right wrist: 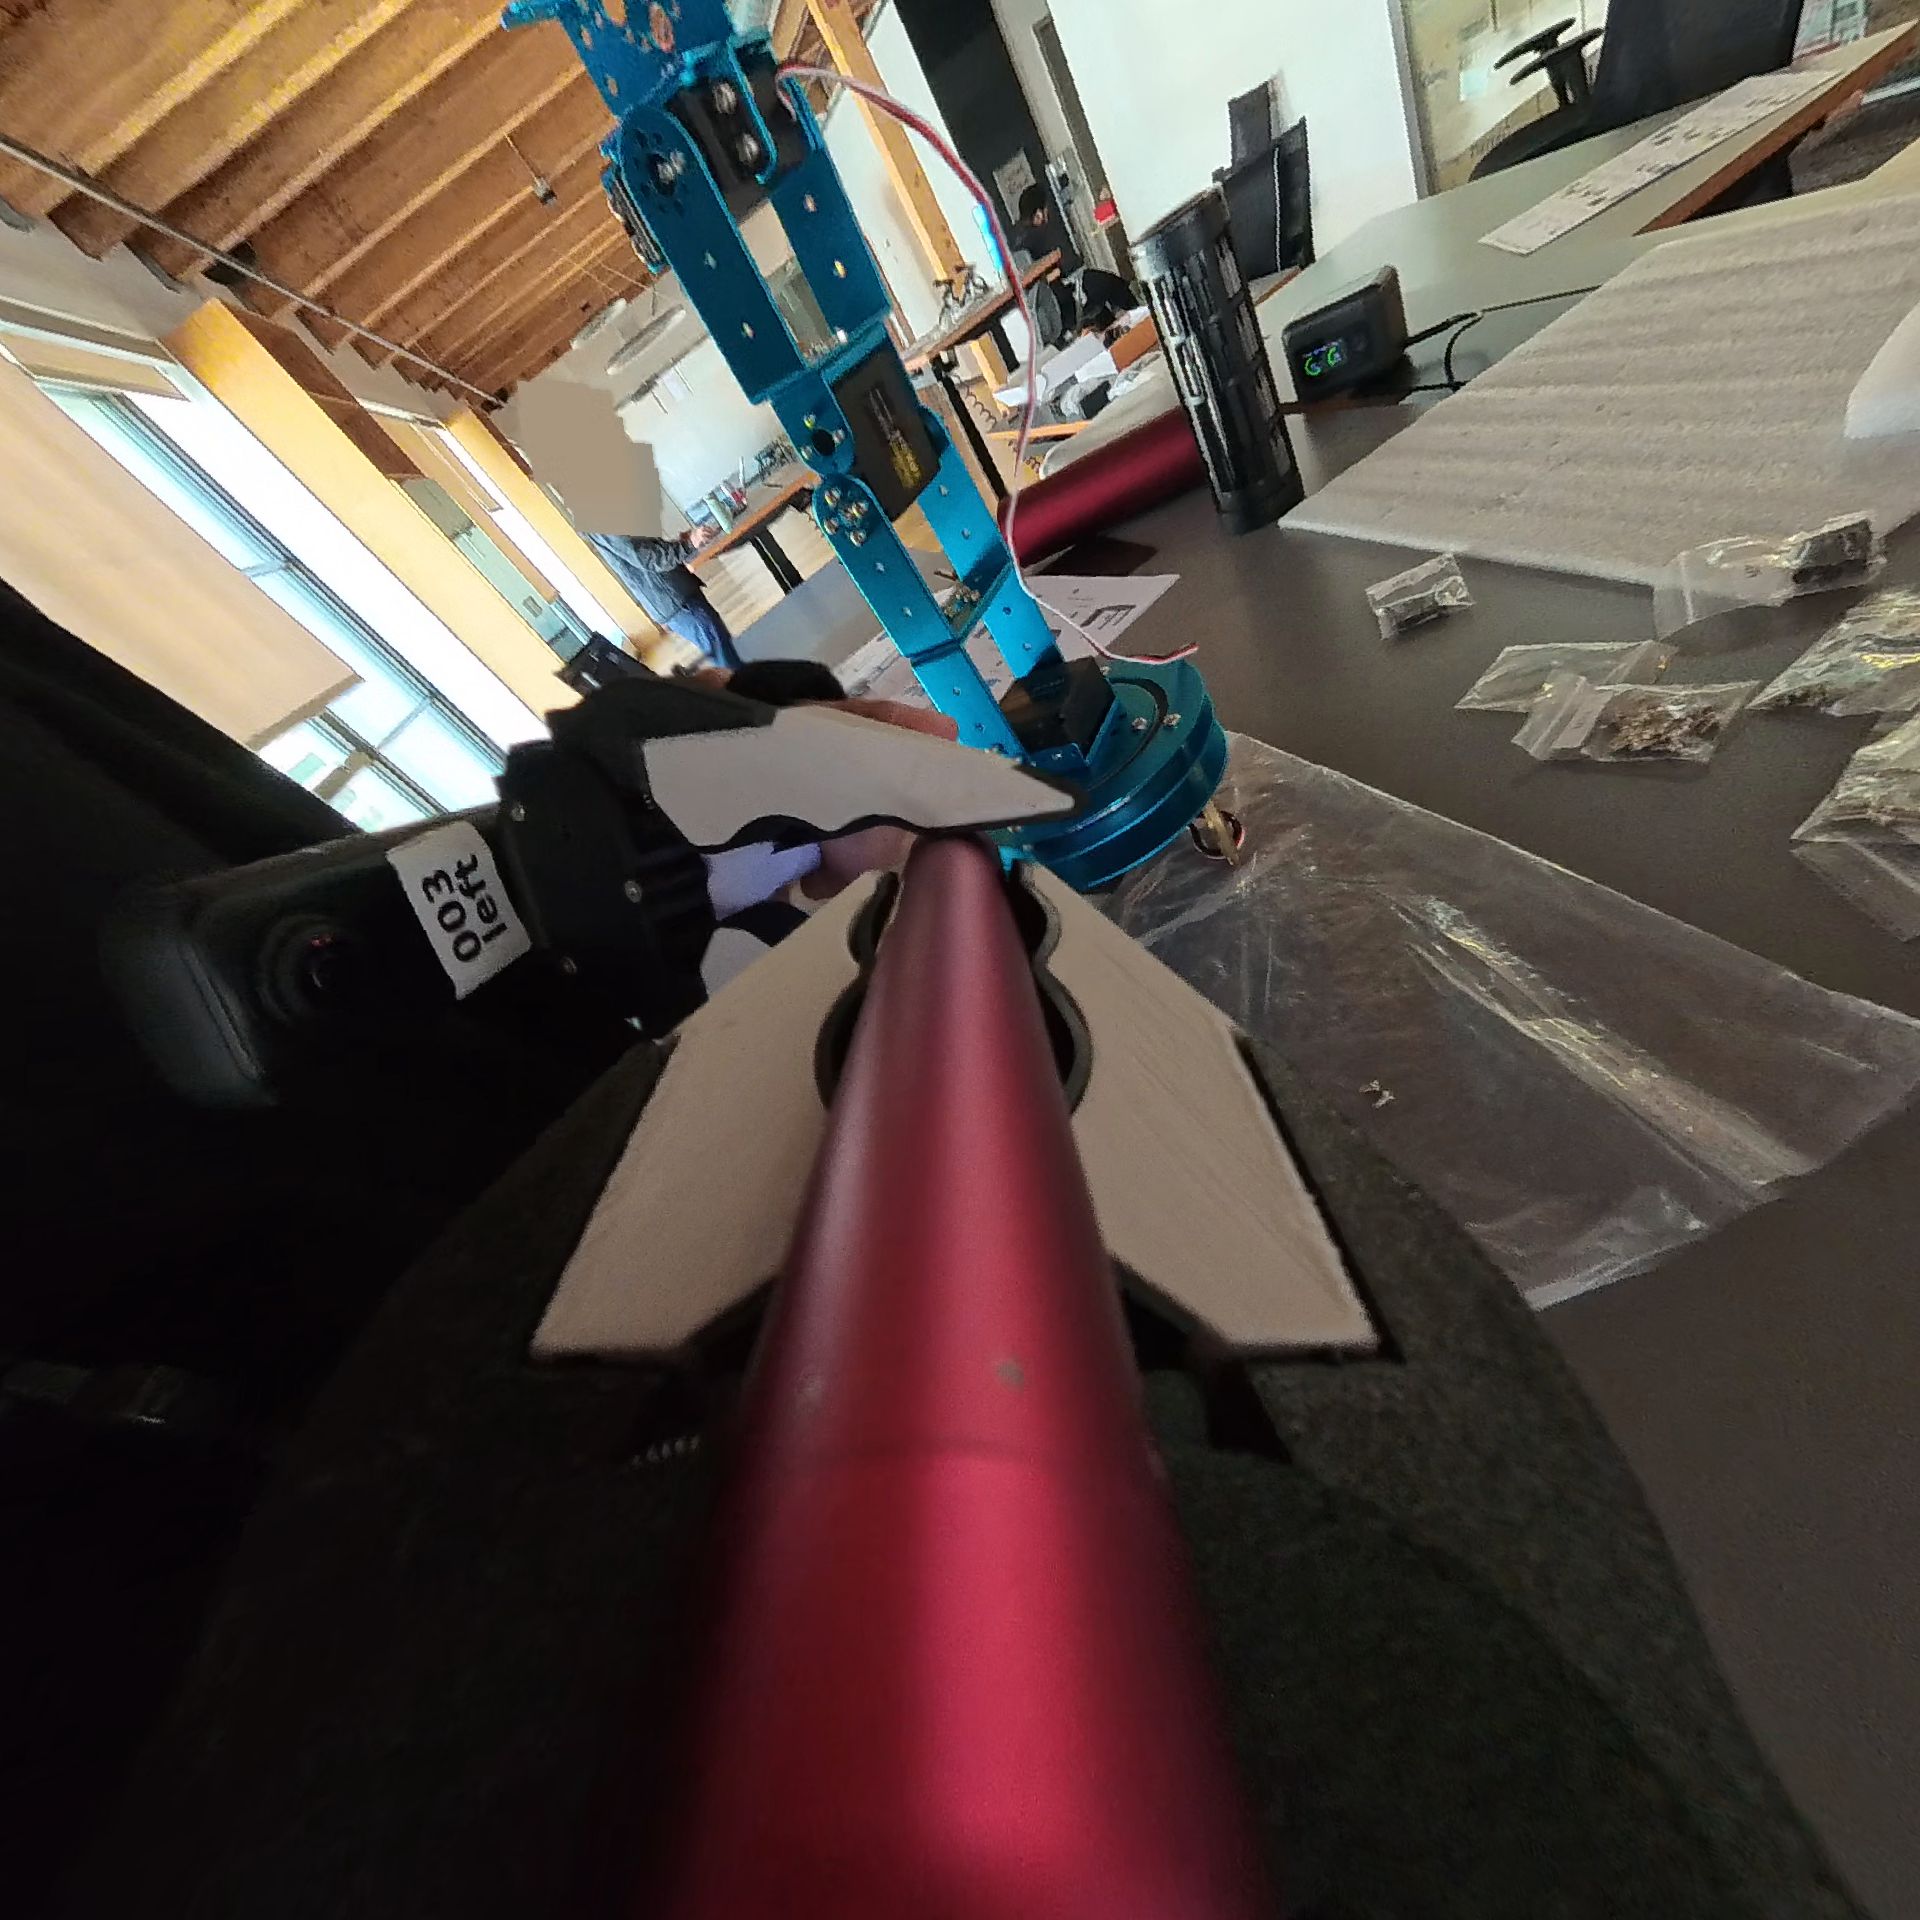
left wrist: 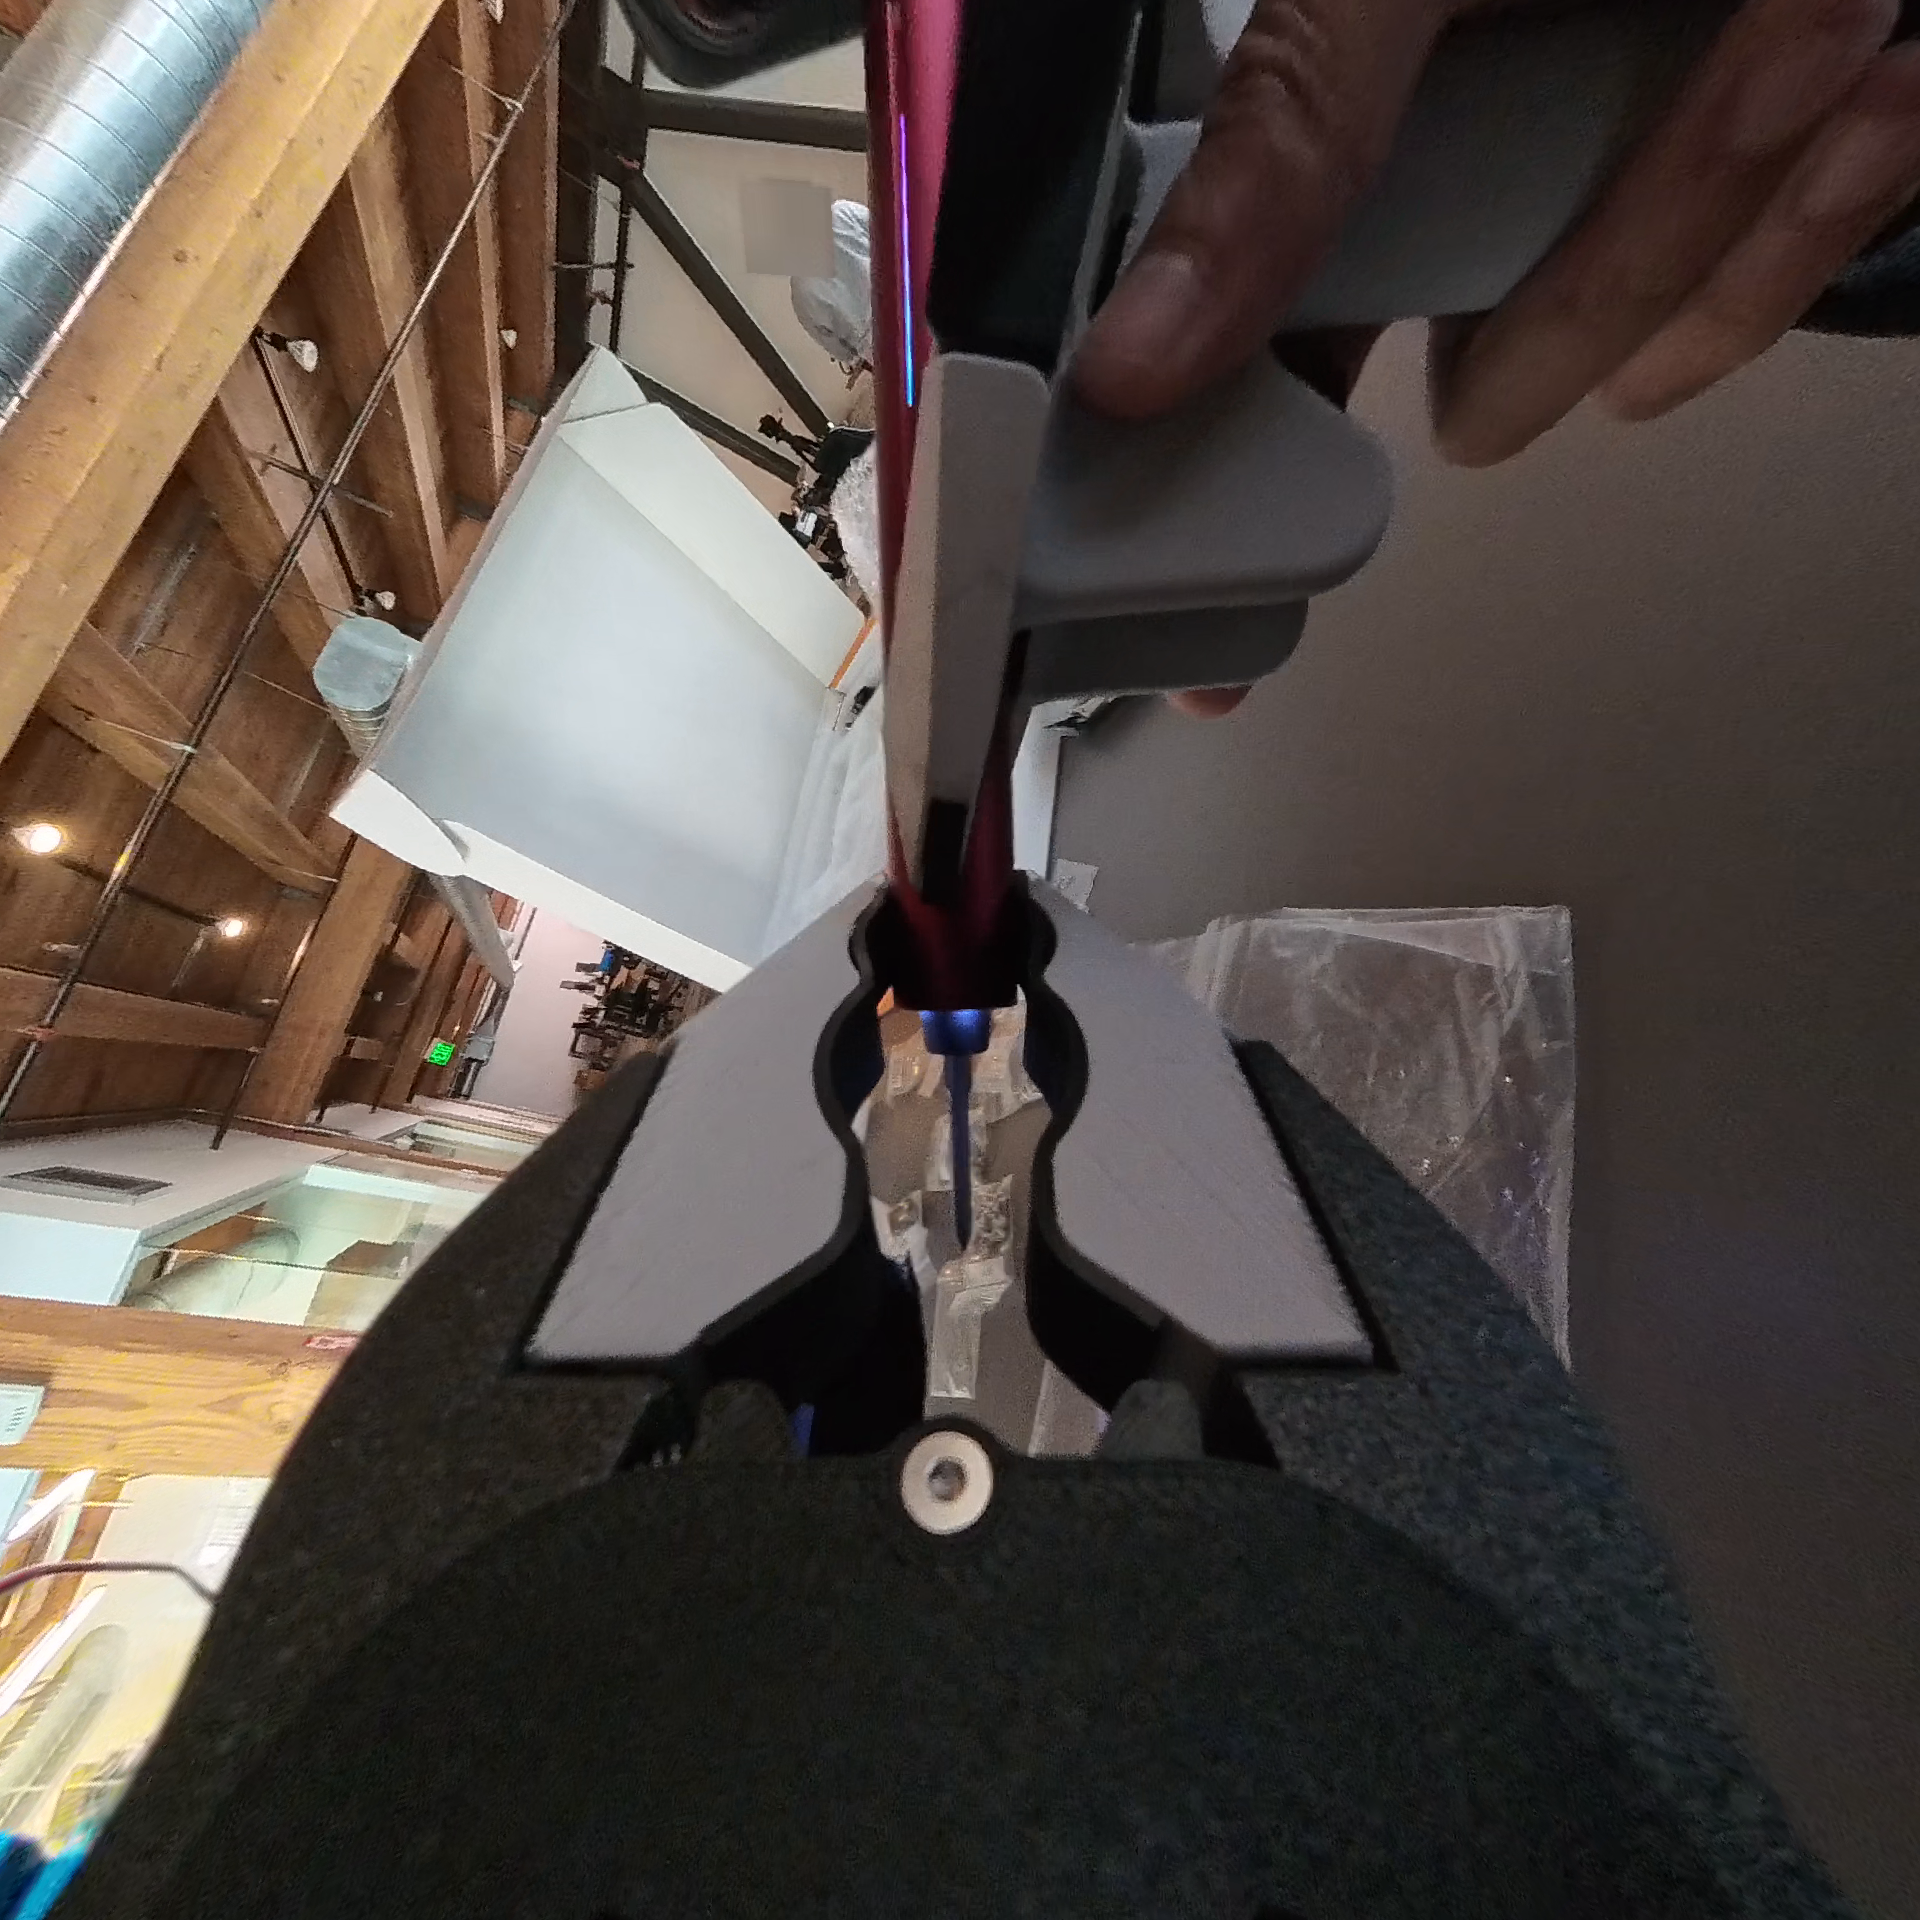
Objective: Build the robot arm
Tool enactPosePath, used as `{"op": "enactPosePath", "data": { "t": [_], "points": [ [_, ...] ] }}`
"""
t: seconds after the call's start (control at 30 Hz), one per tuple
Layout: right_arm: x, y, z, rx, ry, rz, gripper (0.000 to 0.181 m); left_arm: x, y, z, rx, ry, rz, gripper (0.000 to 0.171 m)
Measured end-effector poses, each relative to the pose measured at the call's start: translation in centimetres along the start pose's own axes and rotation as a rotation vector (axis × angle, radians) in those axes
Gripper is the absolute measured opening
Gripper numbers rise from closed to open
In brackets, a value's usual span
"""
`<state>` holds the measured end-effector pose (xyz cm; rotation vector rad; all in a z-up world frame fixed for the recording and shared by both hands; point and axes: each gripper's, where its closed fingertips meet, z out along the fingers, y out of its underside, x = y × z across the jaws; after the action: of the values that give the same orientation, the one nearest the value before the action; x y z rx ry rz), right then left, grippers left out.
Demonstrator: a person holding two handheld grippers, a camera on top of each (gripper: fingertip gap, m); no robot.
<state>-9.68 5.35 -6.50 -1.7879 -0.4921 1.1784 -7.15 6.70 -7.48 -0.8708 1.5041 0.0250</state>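
Note:
My right gripper (right wrist: 951, 883) is shut on the body of a red metal screwdriver (right wrist: 935, 1351), which runs forward between its white fingers (right wrist: 1164, 1143). My left gripper (left wrist: 951, 925) is shut on the front end of the same red screwdriver (left wrist: 940, 966), just behind its blue bit (left wrist: 961, 1132). The bit points down at small clear bags on the dark table. The left gripper also shows in the right wrist view (right wrist: 831, 774), crossing the tool's tip. The right gripper's grey finger (left wrist: 956, 623) and a hand (left wrist: 1455, 208) show above in the left wrist view.
A blue metal robot arm kit (right wrist: 831, 416) stands on a round base (right wrist: 1132, 769) just beyond the tool tip. A clear plastic sheet (right wrist: 1455, 1018), small bags of screws (right wrist: 1621, 717), a white foam board (right wrist: 1610, 395) and a black mesh cylinder (right wrist: 1216, 364) lie on the right. Left and right tips are no more than a few centimetres apart.

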Motion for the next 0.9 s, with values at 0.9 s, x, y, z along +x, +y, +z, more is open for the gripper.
{"op": "enactPosePath", "data": {
  "t": [0.9],
  "points": [
    [2.5, 0.5, 1.0, -0.010, 0.002, 0.070, 0.023, 1.0, 2.4, 1.3, -0.056, 0.069, -0.183, 0.022]
  ]
}}
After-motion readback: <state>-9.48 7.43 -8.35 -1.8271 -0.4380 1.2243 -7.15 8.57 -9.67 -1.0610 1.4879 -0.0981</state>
